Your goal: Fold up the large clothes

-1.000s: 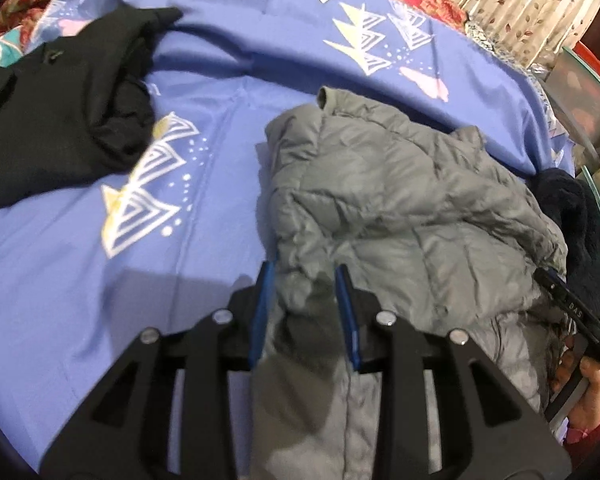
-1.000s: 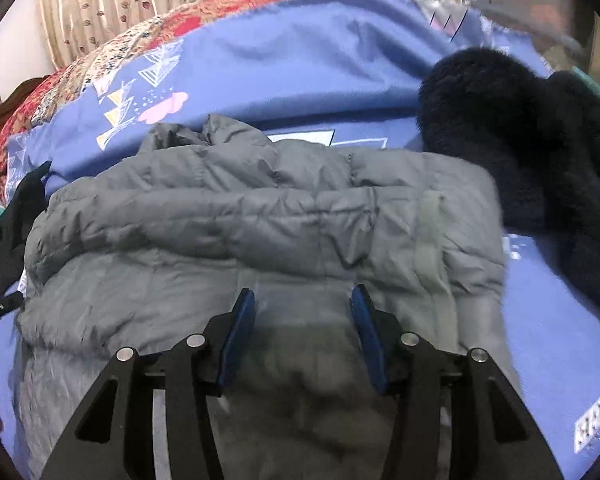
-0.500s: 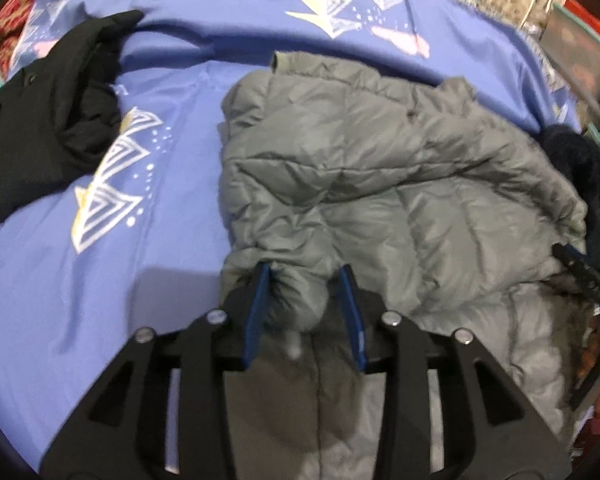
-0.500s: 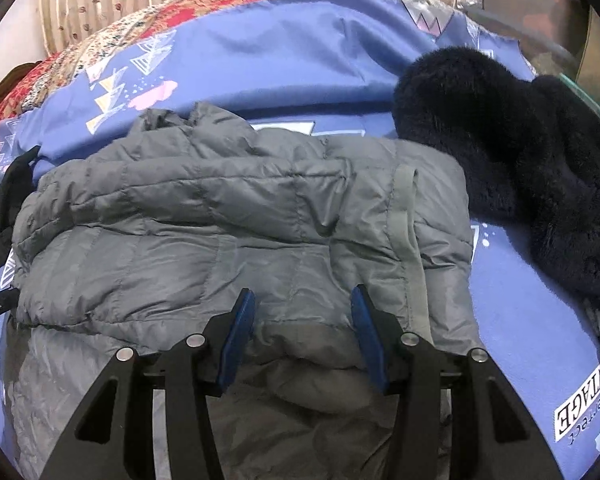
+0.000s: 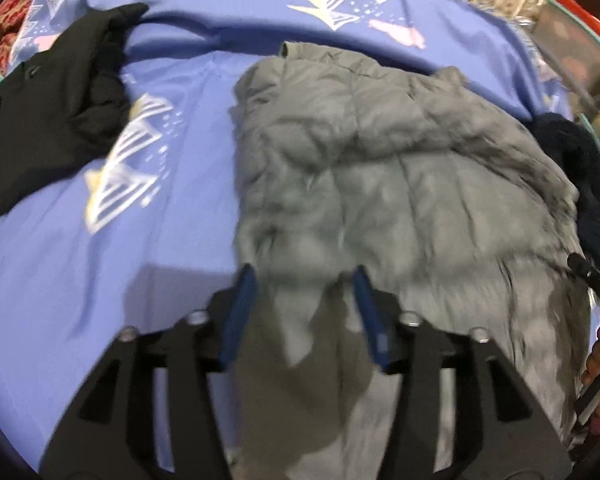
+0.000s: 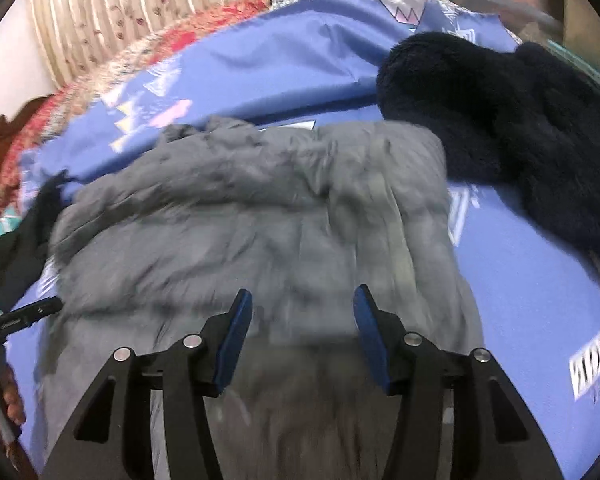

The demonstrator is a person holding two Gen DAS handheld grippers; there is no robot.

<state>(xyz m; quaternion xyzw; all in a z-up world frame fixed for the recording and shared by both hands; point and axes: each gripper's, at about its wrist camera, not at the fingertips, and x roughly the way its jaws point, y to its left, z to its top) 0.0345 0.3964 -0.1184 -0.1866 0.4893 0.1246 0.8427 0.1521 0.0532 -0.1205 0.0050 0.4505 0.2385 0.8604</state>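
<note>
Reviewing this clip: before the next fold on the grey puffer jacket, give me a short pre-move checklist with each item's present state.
1. Left gripper free of fabric: ok; its jaws are opening, the grey puffer jacket lies under the gap and the pads do not pinch it.
2. Right gripper free: ok; jaws opening, jacket below, nothing pinched.
3. Jacket folded over on the blue bedsheet: ok, upper part doubled over.
4. Fold neat: cannot tell; the frames are blurred.
5. Black garment apart from the jacket: ok.
6. Dark fleece apart from the jacket: not ok; it meets the jacket's far right corner.
</note>
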